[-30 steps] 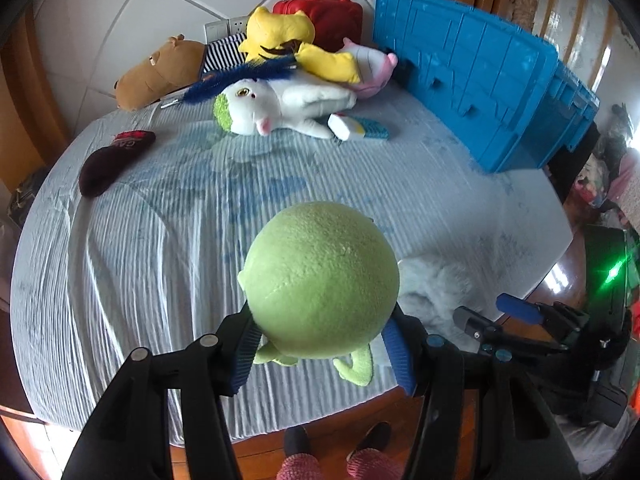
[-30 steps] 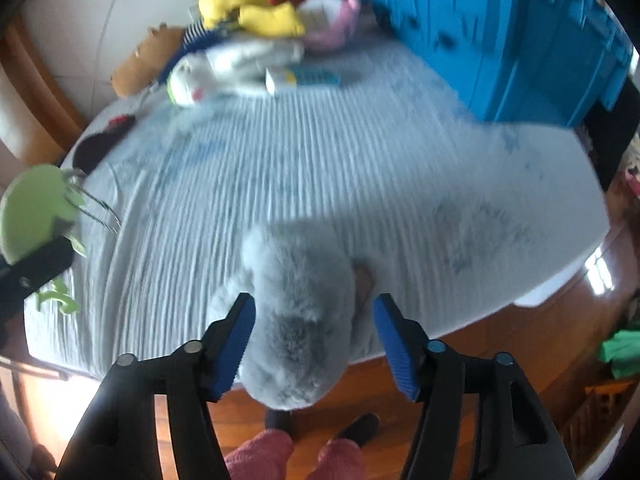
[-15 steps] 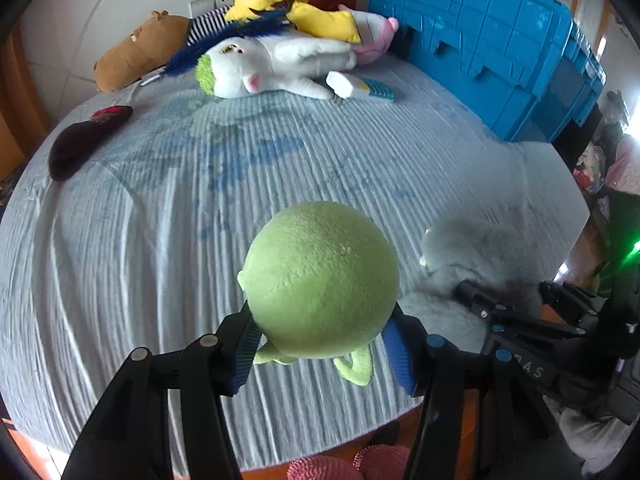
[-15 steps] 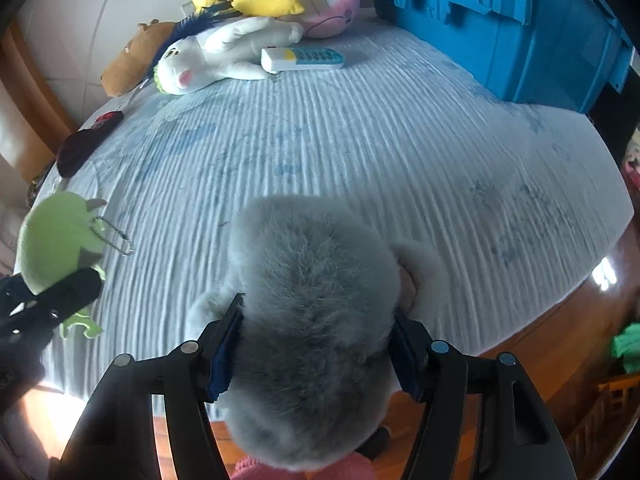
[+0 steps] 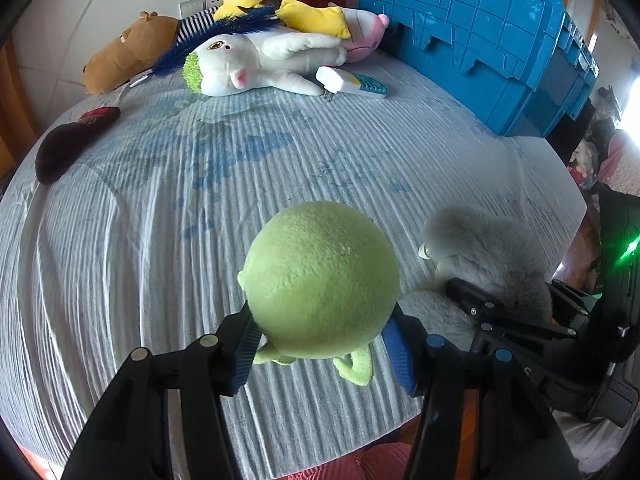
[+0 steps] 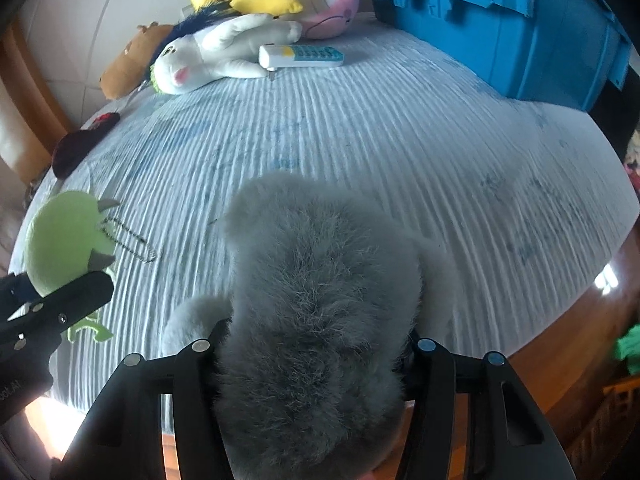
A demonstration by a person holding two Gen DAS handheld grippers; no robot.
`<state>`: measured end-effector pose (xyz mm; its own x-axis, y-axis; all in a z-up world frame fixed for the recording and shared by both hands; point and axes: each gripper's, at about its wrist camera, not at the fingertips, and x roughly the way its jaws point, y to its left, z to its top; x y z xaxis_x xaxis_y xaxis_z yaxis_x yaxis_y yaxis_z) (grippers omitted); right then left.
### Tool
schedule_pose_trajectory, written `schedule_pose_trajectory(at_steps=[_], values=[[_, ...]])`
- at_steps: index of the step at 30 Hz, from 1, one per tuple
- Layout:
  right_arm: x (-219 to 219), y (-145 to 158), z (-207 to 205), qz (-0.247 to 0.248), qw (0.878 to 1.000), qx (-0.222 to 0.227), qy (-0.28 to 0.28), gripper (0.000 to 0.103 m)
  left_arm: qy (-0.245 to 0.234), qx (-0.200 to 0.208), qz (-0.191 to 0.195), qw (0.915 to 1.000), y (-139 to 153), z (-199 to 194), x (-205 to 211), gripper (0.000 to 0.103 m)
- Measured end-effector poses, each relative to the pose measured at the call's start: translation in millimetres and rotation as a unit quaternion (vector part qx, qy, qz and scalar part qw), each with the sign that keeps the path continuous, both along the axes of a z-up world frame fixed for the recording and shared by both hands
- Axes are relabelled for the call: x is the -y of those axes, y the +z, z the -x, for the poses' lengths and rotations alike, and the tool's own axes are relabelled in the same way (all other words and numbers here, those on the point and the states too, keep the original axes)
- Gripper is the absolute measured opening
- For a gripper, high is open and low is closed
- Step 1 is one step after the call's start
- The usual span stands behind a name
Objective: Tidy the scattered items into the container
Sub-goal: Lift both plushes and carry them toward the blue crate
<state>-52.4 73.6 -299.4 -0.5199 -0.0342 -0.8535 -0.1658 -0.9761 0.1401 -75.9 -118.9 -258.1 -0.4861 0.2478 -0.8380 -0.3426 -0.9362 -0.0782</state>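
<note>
both wrist views close behind their jaws, angled down over the bed (image 5: 280,152), sharing blue crate (image 6: 520,40) beyond the jaws

Bare striped cloth (image 5: 248,184) open mid-table, plush pile (image 5: 260,52) blocking far edge, blue crate (image 5: 480,40) walling far right.

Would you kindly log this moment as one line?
left hand-held gripper: shut on green plush | right hand-held gripper: just closing around grey plush | blue crate: across bed
</note>
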Motion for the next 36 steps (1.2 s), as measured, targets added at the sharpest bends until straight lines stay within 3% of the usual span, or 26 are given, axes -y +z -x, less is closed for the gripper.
schedule_pose_trajectory(at_steps=[3, 7, 18, 27, 36], values=[[2, 0, -1, -0.009, 1.000, -0.001, 0.001, 0.054, -0.001, -0.001, 0.000, 1.0000, 2, -1, 0, 0.055], [3, 8, -4, -0.012, 1.000, -0.001, 0.003, 0.040, -0.003, -0.001, 0.002, 1.0000, 13, -3, 0, 0.055], [-6, 103, -16, -0.035, 0.999, -0.041, -0.001, 0.038, -0.031, -0.021, -0.007, 0.9993, 101, -9, -20, 0.055], [-44, 181, -39, -0.057, 0.994, -0.088, -0.015, 0.038, -0.064, -0.056, -0.035, 0.9958, 169, -23, -73, 0.055], [-111, 222, -65, -0.071, 0.990, -0.120, -0.021, 0.038, -0.097, -0.087, -0.057, 0.9898, 197, -44, -145, 0.055]])
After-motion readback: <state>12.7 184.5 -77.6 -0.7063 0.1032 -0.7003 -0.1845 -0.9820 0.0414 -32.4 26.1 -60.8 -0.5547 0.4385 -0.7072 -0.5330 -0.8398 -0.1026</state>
